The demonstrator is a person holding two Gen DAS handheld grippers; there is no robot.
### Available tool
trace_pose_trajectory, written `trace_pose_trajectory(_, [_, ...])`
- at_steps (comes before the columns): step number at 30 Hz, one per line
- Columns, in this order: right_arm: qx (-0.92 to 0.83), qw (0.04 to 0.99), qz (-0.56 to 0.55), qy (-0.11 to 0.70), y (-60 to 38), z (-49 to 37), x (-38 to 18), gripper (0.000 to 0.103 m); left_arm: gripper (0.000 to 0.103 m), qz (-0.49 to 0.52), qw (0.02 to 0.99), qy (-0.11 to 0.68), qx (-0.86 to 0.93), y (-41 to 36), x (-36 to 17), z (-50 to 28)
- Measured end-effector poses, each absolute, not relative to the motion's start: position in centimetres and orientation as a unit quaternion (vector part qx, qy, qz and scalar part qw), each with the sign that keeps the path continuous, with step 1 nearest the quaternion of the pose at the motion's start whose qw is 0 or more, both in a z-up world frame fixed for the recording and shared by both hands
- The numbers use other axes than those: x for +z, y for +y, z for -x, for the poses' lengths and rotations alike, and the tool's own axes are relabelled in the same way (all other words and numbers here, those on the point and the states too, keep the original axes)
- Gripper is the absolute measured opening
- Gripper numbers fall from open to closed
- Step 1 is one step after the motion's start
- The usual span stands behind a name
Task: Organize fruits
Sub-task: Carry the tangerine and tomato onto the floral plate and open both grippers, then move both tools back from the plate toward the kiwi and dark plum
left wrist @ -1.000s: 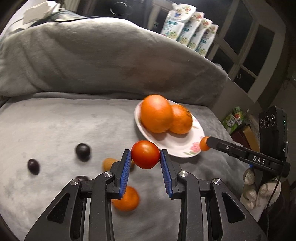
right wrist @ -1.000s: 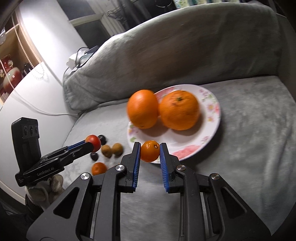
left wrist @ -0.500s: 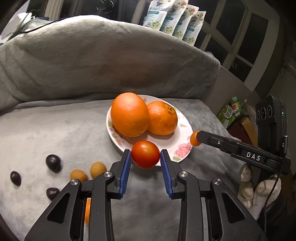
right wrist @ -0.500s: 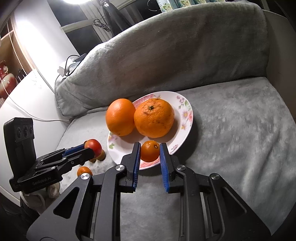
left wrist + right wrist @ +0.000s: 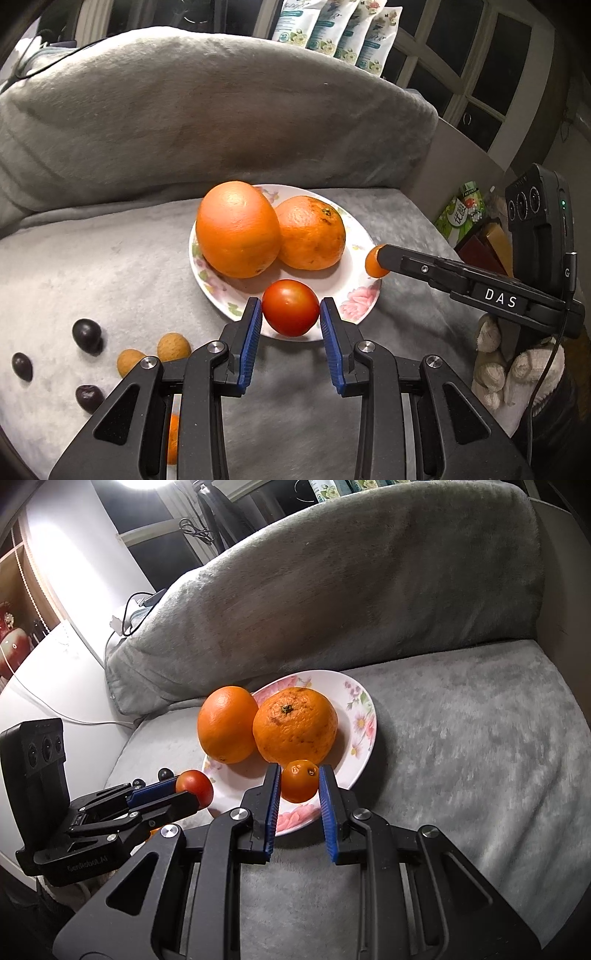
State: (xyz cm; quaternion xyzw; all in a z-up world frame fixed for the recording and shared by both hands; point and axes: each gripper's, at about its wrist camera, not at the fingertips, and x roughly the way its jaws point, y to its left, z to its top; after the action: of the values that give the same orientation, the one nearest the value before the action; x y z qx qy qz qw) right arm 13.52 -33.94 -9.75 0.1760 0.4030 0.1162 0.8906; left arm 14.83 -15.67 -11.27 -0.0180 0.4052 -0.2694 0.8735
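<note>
my left gripper (image 5: pixel 291 319) clamped on a tomato (image 5: pixel 290 312) over the near rim of the plate (image 5: pixel 364 301) | soft, thin-skinned, slick: grip its middle lightly | right gripper (image 5: pixel 297 788) pinches a firm small orange (image 5: pixel 299 780) above the same rim

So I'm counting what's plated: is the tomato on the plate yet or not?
Not yet. The tomato is clamped between the left gripper's blue fingers, above the floral plate's near rim.

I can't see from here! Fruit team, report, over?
Left gripper shut on tomato. Right gripper shut on small orange. Both over floral plate rim. Two big oranges crowd it.
</note>
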Motion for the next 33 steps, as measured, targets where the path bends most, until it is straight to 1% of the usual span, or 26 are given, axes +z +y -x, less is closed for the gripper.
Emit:
trace_pose_trajectory(6, [0.112, 0.892, -0.174, 0.402, -33.8, -13.6, -9.5, 0.023, 0.031, 0.016, 0.875, 0.402, -0.270, -15.6, -11.2, -14.8])
trace_pose_trajectory(8, [0.110, 0.892, -0.175, 0.401, -33.9, -13.6, -9.5, 0.029, 0.031, 0.016, 0.876, 0.400, -0.270, -15.6, -11.1, -14.8])
trace_pose_trajectory(10, [0.108, 0.893, -0.179, 0.398, -33.9, -13.5, -9.4, 0.049, 0.032, 0.015, 0.876, 0.398, -0.270, -15.6, -10.9, -14.8])
trace_pose_trajectory(12, [0.108, 0.894, -0.182, 0.395, -33.9, -13.5, -9.2, 0.050, 0.039, 0.014, 0.878, 0.395, -0.269, -15.6, -10.8, -14.7])
trace_pose_trajectory(14, [0.106, 0.895, -0.180, 0.394, -33.9, -13.5, -9.0, 0.051, 0.040, 0.015, 0.878, 0.394, -0.269, -15.6, -10.7, -14.7])
trace_pose_trajectory(15, [0.105, 0.895, -0.180, 0.394, -33.9, -13.5, -9.0, 0.053, 0.041, 0.014, 0.879, 0.394, -0.269, -15.6, -10.7, -14.7])
trace_pose_trajectory(16, [0.104, 0.896, -0.179, 0.394, -33.9, -13.5, -8.9, 0.058, 0.045, 0.013, 0.879, 0.394, -0.268, -15.6, -10.7, -14.7])
trace_pose_trajectory(17, [0.103, 0.896, -0.179, 0.393, -33.9, -13.4, -8.9, 0.062, 0.054, 0.013, 0.880, 0.393, -0.268, -15.5, -10.6, -14.6])
trace_pose_trajectory(18, [0.101, 0.897, -0.180, 0.391, -33.9, -13.4, -8.8, 0.069, 0.059, 0.013, 0.880, 0.391, -0.268, -15.5, -10.6, -14.5])
trace_pose_trajectory(19, [0.099, 0.898, -0.180, 0.388, -34.0, -13.3, -8.7, 0.073, 0.060, 0.012, 0.881, 0.389, -0.269, -15.4, -10.5, -14.4])
trace_pose_trajectory(20, [0.097, 0.900, -0.181, 0.385, -34.0, -13.2, -8.6, 0.075, 0.061, 0.011, 0.881, 0.388, -0.269, -15.4, -10.4, -14.3])
trace_pose_trajectory(21, [0.095, 0.900, -0.182, 0.384, -34.1, -13.1, -8.5, 0.079, 0.067, 0.008, 0.882, 0.387, -0.268, -15.5, -10.4, -14.3])
trace_pose_trajectory(22, [0.092, 0.901, -0.183, 0.383, -34.1, -13.1, -8.4, 0.082, 0.071, 0.006, 0.883, 0.385, -0.267, -15.5, -10.3, -14.2])
trace_pose_trajectory(23, [0.090, 0.901, -0.185, 0.381, -34.2, -13.1, -8.3, 0.084, 0.076, 0.004, 0.884, 0.384, -0.266, -15.6, -10.2, -14.1])
trace_pose_trajectory(30, [0.085, 0.904, -0.172, 0.382, -33.8, -13.0, -7.9, 0.091, 0.076, -0.001, 0.889, 0.378, -0.260, -15.4, -10.0, -13.7])
trace_pose_trajectory(33, [0.081, 0.910, -0.160, 0.374, -33.3, -12.8, -7.5, 0.093, 0.076, 0.000, 0.889, 0.376, -0.259, -15.3, -9.9, -13.6])
